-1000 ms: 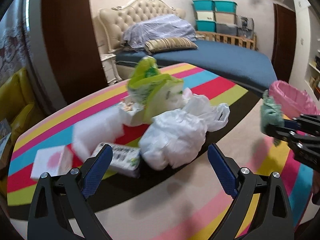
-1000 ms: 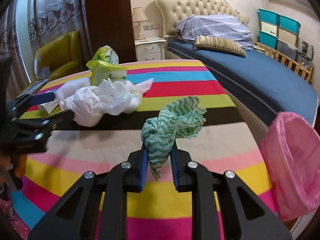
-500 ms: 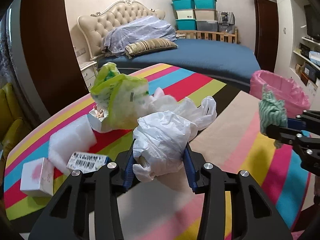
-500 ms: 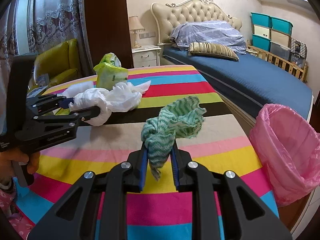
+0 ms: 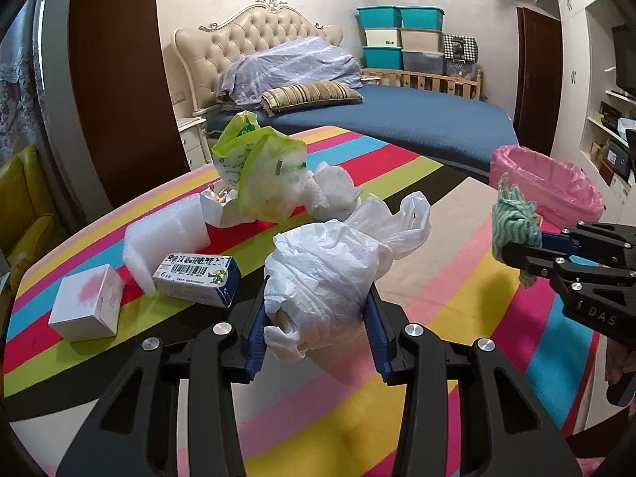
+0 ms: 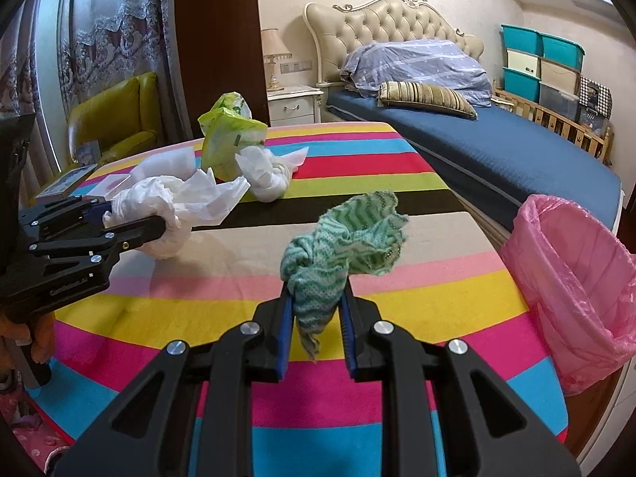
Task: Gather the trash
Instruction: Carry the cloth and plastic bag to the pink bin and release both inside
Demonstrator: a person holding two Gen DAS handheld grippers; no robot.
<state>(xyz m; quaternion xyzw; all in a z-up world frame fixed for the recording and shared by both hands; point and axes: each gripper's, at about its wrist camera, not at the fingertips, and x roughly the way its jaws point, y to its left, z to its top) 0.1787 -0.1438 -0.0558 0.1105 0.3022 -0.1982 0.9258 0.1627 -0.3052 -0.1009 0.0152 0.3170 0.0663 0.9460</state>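
- One white box with a pink blotch [image 5: 88, 307] sits at the left end of the striped worktop [image 5: 457, 310].
- One blue-and-white printed carton [image 5: 197, 274] lies just right of that box, with one sheet of white foam wrap [image 5: 165, 234] propped behind it.
- One green-and-white plastic package [image 5: 262, 175] stands farther back, with an open white carton [image 5: 218, 208] at its base; one knotted white bag [image 5: 330, 190] lies against its right side.
- The left claw [image 5: 316, 326] is clamped on one crumpled white plastic bag [image 5: 322, 278], gripped between both blue pads; the bag's loose handles trail toward the rear right.
- The right claw [image 6: 316, 318] is pinched tight on one green zigzag-patterned rag [image 6: 342, 254], held above the worktop's pink and yellow stripes.
- One bin with a pink liner [image 6: 572, 278] stands off the worktop's right edge, near the blue bed [image 6: 497, 147]; the rag is left of it, apart from its rim.
- Two claws show in total, each holding one piece of trash.
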